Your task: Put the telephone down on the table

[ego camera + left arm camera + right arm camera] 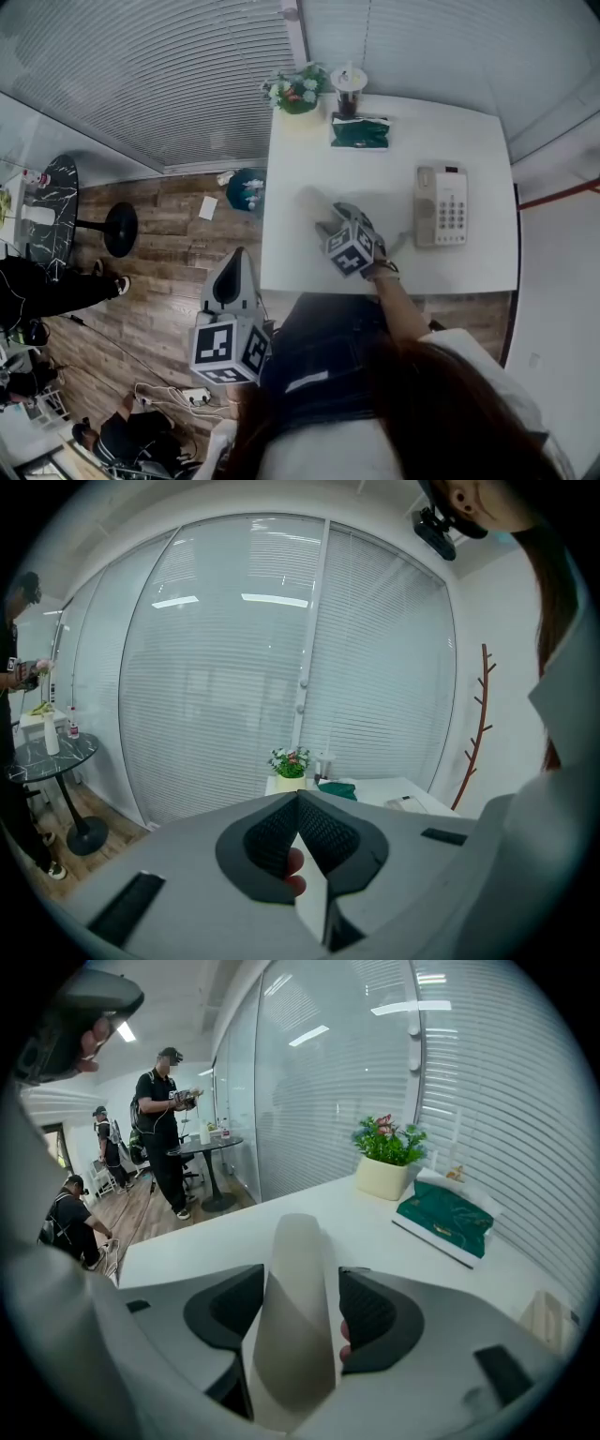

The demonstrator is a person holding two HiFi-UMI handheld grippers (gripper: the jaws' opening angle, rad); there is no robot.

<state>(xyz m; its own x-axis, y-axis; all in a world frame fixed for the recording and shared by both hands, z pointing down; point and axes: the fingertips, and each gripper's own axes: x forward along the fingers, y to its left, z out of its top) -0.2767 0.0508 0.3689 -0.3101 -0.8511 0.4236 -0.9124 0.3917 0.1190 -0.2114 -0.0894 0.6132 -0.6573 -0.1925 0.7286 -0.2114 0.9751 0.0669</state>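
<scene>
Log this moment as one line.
right gripper: open, handset between jaws | left gripper: shut, empty, over floor | phone base: on table

The right claw [300,1288] stands open around the telephone handset [298,1241] on the white table [216,1232].

A plant [298,92], a cup [349,86] and a green packet [360,131] are crowding the table's [450,131] far edge. The telephone base [442,204] is blocking its right edge, and the left edge is lying open.
</scene>
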